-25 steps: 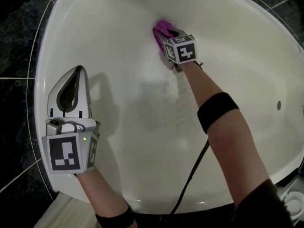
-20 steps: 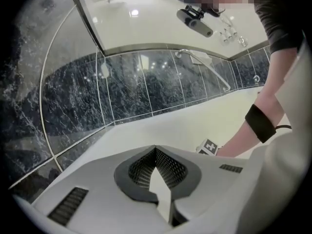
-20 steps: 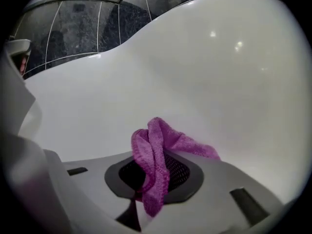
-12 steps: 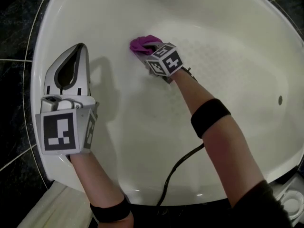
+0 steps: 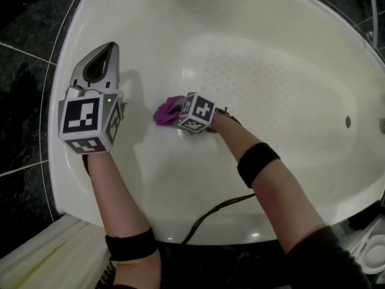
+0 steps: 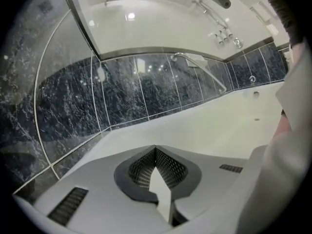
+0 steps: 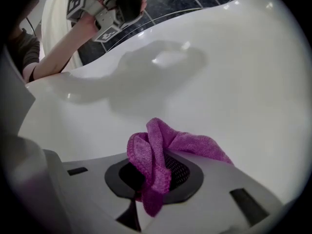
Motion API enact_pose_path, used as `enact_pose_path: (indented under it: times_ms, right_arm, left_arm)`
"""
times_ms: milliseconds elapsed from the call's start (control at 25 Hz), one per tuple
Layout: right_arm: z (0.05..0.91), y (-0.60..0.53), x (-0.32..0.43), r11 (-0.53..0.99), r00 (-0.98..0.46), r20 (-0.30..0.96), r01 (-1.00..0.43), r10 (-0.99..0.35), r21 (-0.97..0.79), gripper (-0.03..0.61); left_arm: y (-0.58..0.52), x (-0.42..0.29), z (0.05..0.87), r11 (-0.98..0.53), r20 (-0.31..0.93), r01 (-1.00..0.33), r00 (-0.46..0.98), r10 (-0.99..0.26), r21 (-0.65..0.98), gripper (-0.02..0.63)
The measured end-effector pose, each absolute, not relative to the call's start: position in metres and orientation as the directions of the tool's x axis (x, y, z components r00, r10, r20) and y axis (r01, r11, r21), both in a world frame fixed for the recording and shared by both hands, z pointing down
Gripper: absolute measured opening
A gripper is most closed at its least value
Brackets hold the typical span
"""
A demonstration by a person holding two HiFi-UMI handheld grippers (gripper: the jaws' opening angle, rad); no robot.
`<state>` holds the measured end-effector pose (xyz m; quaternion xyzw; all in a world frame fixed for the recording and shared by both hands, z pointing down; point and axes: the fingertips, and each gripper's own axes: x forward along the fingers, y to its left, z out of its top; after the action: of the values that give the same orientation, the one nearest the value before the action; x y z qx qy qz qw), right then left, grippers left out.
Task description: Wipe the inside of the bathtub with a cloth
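Since the earlier frames the right gripper (image 5: 178,117) has dragged the purple cloth (image 5: 165,112) down the white bathtub (image 5: 283,83) wall toward the person, and it now sits much nearer the left gripper (image 5: 109,50).

Furthest left, dark marbled tiles (image 5: 24,71) border the tub rim. Just inside them the left gripper hovers over the rim, off the surface, its jaws closed tip to tip with nothing between them; ahead of it lie the tub's far edge and the tiled wall, where a chrome rail (image 6: 204,68) is mounted.

To its right, close by but apart from it, the cloth lies bunched against the tub's sloping inner side. The right gripper is clamped on it — a fold runs between the dark pads (image 7: 181,171) and the rest spills out past the tips onto the enamel. Behind that gripper's marker cube (image 5: 197,113) the person's forearm, with a black band (image 5: 257,163) round it, reaches back over the near rim, and a black cable (image 5: 210,212) trails along beneath it — across the tub floor. Off to the right the floor is dimpled.
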<state>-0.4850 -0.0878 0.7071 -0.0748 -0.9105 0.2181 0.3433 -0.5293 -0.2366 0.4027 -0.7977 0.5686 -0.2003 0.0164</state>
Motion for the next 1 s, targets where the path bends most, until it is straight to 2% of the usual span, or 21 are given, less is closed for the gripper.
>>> enact_pose_path:
  times_ms: [160, 560, 760, 1000]
  right_arm:
    - [0.706, -0.031, -0.479, 0.847, -0.692, 0.575, 0.099, 0.436, -0.523, 0.089]
    - [0.700, 0.044, -0.428, 0.730, -0.533, 0.555, 0.193, 0.639, -0.655, 0.089]
    - [0.696, 0.043, -0.430, 0.771, -0.559, 0.570, 0.221, 0.602, -0.597, 0.089]
    - [0.648, -0.009, -0.434, 0.833, -0.759, 0.490, 0.122, 0.428, -0.539, 0.089]
  left_arm:
    - [-0.237, -0.529, 0.404, -0.359, 0.300, -0.900, 0.281, -0.912, -0.248, 0.000]
    - [-0.239, -0.526, 0.407, -0.382, 0.296, -0.890, 0.306, -0.905, -0.249, 0.000]
    - [-0.240, -0.525, 0.417, -0.401, 0.317, -0.875, 0.313, -0.895, -0.270, 0.000]
    - [-0.233, -0.518, 0.424, -0.422, 0.300, -0.869, 0.343, -0.890, -0.259, 0.000]
